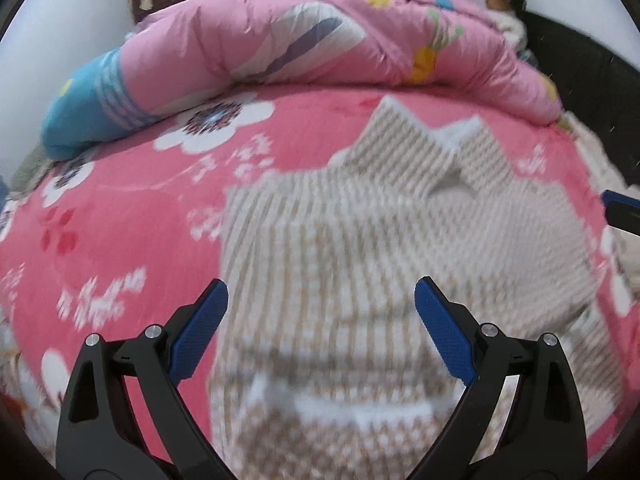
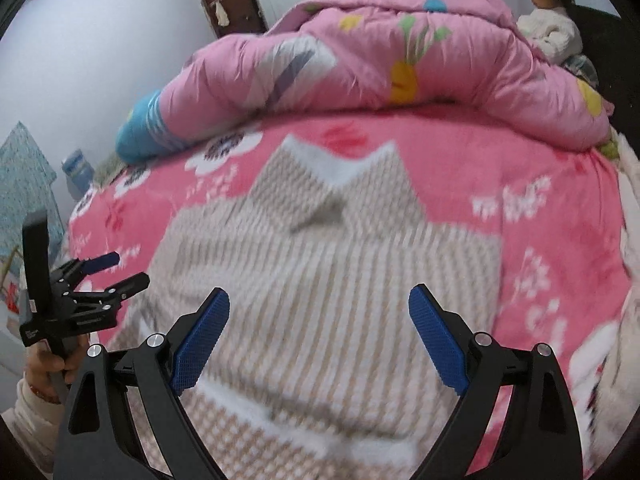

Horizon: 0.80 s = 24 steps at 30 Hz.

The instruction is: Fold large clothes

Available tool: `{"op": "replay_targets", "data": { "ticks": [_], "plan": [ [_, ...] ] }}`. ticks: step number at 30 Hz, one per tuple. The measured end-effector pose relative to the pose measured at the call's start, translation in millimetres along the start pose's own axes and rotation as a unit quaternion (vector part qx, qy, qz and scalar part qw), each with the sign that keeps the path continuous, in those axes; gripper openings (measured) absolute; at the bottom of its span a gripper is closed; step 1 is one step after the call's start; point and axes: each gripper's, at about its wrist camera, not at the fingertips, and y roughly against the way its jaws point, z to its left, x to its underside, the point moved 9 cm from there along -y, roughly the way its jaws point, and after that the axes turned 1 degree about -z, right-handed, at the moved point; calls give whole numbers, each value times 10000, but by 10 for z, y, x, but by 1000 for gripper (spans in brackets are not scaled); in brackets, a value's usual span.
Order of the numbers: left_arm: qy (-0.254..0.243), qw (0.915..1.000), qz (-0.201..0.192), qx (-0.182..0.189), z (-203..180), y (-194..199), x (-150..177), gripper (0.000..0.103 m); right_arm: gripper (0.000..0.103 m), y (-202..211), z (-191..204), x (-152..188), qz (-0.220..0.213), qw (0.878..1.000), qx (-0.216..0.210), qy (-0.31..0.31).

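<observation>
A beige-and-white striped fleece garment (image 1: 360, 220) (image 2: 320, 260) lies partly folded on the pink flowered bedsheet (image 1: 120, 220) (image 2: 560, 200), its white collar pointing away from me. My left gripper (image 1: 320, 284) hovers open over the garment's near left part with nothing between its blue pads (image 1: 200, 328). My right gripper (image 2: 319, 292) is open above the garment's near middle, also holding nothing. In the right wrist view the left gripper (image 2: 128, 268) appears at the garment's left edge, open, with a hand on its handle. Both views are motion-blurred.
A bulky pink quilt (image 1: 320, 40) (image 2: 360, 60) with a blue end is heaped across the far side of the bed. A person (image 1: 504, 12) (image 2: 552, 28) sits beyond it at the far right. A teal box (image 2: 24, 176) stands left of the bed.
</observation>
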Motion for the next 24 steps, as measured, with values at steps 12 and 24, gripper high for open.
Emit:
{"op": "replay_targets", "data": {
  "ticks": [12, 24],
  "plan": [
    [401, 9959, -48, 812, -264, -1052, -996, 91, 89, -1264, -486, -1035, 832, 9918, 8, -970],
    [845, 9832, 153, 1608, -546, -1768, -1411, 70, 70, -2032, -791, -1069, 1275, 9737, 128, -1885]
  ]
}}
